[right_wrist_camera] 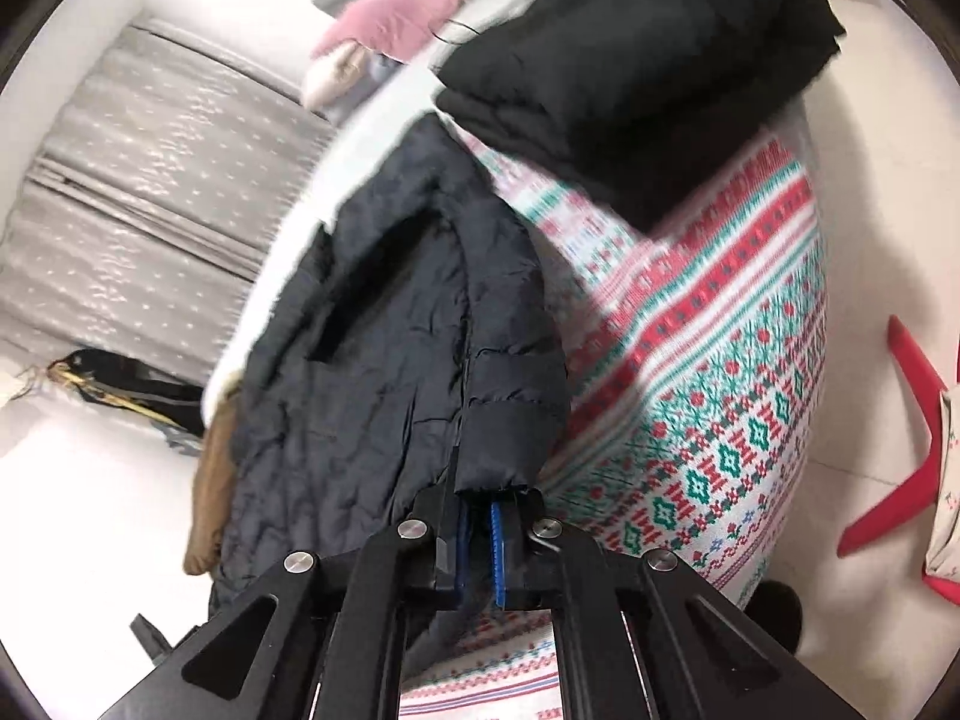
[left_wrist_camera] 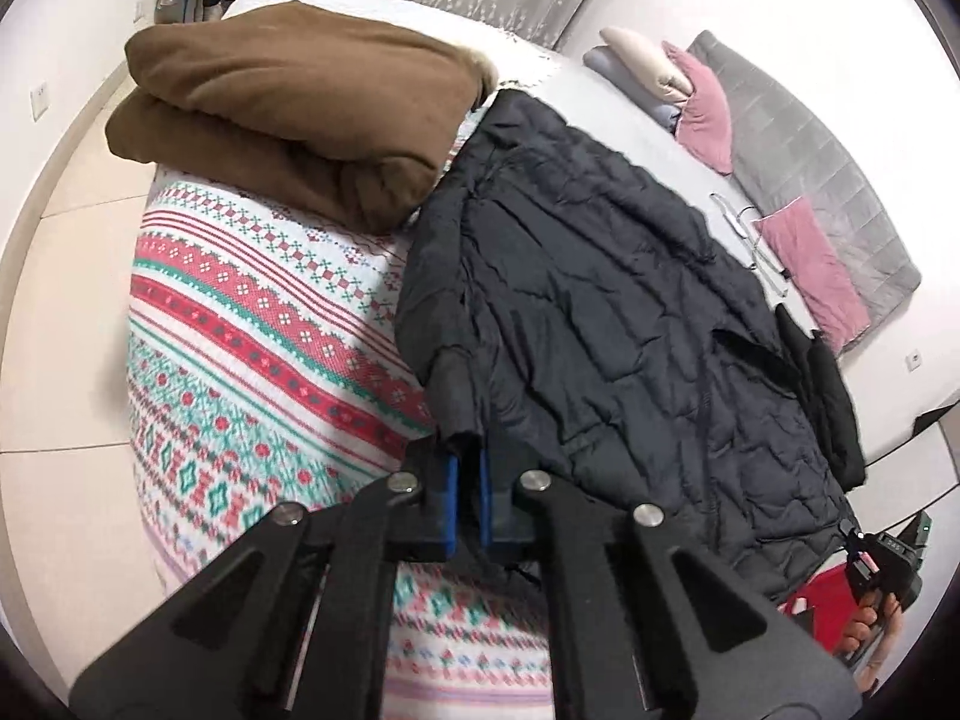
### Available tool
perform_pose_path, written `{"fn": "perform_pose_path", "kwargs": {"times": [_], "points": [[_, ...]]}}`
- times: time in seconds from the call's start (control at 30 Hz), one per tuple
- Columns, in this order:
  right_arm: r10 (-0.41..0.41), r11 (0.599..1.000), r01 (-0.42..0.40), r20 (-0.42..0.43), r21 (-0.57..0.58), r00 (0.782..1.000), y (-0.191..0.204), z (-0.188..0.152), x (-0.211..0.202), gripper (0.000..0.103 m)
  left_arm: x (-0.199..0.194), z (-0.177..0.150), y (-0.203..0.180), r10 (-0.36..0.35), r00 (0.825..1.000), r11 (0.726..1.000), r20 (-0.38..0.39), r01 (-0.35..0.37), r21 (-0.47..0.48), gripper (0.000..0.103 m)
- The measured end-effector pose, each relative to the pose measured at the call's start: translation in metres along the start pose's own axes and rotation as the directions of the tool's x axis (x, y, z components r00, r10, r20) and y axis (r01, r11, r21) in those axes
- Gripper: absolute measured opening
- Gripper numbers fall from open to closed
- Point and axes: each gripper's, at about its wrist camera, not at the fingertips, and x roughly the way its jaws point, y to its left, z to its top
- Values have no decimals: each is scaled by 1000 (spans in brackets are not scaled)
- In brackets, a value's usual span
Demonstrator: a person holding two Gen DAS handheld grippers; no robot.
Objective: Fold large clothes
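A dark navy quilted jacket [left_wrist_camera: 600,300] lies spread on a bed over a red, green and white patterned blanket [left_wrist_camera: 252,312]. My left gripper [left_wrist_camera: 469,462] is shut on the cuff of its left-hand sleeve [left_wrist_camera: 456,402], pinched between the blue pads. In the right wrist view the jacket [right_wrist_camera: 372,360] runs away from me, and my right gripper [right_wrist_camera: 480,504] is shut on the other sleeve's cuff [right_wrist_camera: 510,438]. The left wrist view also catches the right gripper [left_wrist_camera: 864,546] at the jacket's lower right edge, with a hand [left_wrist_camera: 870,624] holding it.
A folded brown blanket [left_wrist_camera: 300,114] lies beyond the jacket on the left. A folded black garment [right_wrist_camera: 648,60] sits on its other side. Pink and grey pillows [left_wrist_camera: 702,108] and a wire hanger [left_wrist_camera: 750,234] lie at the headboard. A red chair [right_wrist_camera: 900,432] stands on the floor.
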Motion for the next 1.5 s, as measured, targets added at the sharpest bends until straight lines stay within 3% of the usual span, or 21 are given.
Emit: {"fn": "perform_pose_path", "kwargs": {"times": [0.17, 0.33, 0.53, 0.7, 0.8, 0.87, 1.0, 1.17, 1.33, 1.5], "points": [[85, 996, -85, 35, -10, 996, -4, -7, -36, 4, -45, -10, -2, -42, 999, 999, 17, 42, 19, 6], [149, 989, -147, 75, -35, 986, -4, -27, -70, 4, -91, -42, -1, -60, 998, 997, 17, 59, 40, 6], [275, 960, -267, 113, -79, 955, 0, -63, -128, 4, -159, -66, 6, -88, 993, 996, 77, 86, 22, 5], [330, 943, -320, 161, -88, 930, -4, -81, -173, 4, -213, -81, 11, -169, 977, 985, 133, 173, -18, 5], [356, 934, -343, 182, -95, 917, -5, -88, -194, 4, -233, -88, 5, -181, 968, 983, 175, 184, -1, 5], [349, 937, -334, 194, -107, 917, -2, -87, -197, 4, -229, -86, 2, -165, 969, 986, 186, 164, 19, 5], [323, 946, -320, 172, -47, 931, -11, -79, -175, 4, -200, -74, 12, -125, 979, 991, 161, 132, -32, 5], [353, 935, -341, 198, -96, 914, 16, -61, -174, 4, -203, -49, 0, -132, 966, 990, 220, 141, -24, 5], [352, 936, -337, 216, -104, 911, 57, -11, -153, 4, -175, 23, -29, -124, 961, 987, 249, 144, -65, 5], [217, 976, -211, 228, -54, 949, 92, 61, -86, 4, -101, 103, -67, 9, 975, 996, 221, 11, -88, 5]]}}
